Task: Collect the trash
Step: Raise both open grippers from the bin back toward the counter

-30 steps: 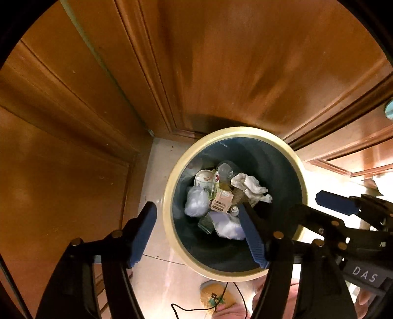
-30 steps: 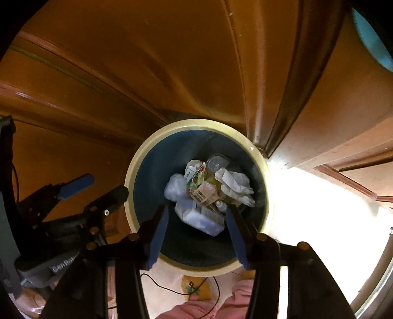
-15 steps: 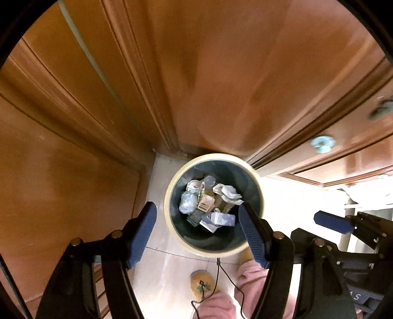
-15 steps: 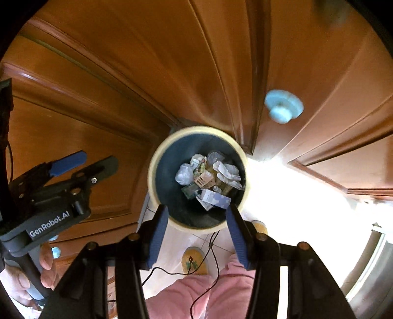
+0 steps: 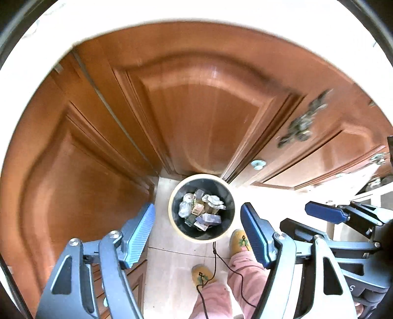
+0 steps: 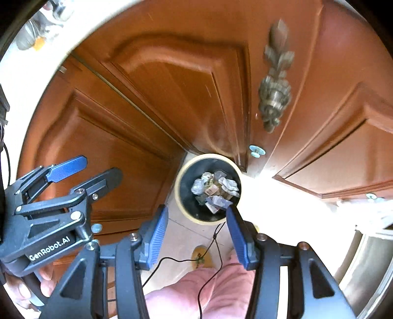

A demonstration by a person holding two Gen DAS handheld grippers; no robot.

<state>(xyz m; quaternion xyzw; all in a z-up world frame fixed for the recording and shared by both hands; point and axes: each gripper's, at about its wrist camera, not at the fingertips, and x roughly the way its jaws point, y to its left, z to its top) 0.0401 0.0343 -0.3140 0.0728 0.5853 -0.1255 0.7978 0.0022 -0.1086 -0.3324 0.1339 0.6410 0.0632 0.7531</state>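
A round bin (image 5: 170, 208) with a cream rim and a dark inside stands on the pale tiled floor in a corner of wooden cabinets, far below both grippers. Crumpled paper, small cartons and plastic wrappers (image 5: 201, 211) fill its bottom. The bin (image 6: 177, 189) and its trash (image 6: 216, 189) also show in the right wrist view. My left gripper (image 5: 198, 206) is open and points steeply down, with nothing between its blue pads. High over the bin my right gripper (image 6: 197, 208) is open and holds nothing. Each gripper appears beside the other: right gripper (image 5: 309, 218), left gripper (image 6: 100, 166).
Brown wooden cabinet doors (image 5: 208, 110) surround the bin on three sides. An ornate metal handle (image 6: 275, 90) and a small pale knob (image 6: 256, 150) sit on the doors. A white countertop edge (image 5: 172, 12) runs above. Pink trouser legs, yellow slippers (image 5: 242, 241) and a thin black cable (image 5: 216, 250) are beside the bin.
Both grippers have risen far above the bin, which now looks much smaller. The cabinet doors' upper panels, the metal handle and the countertop edge have come into view.
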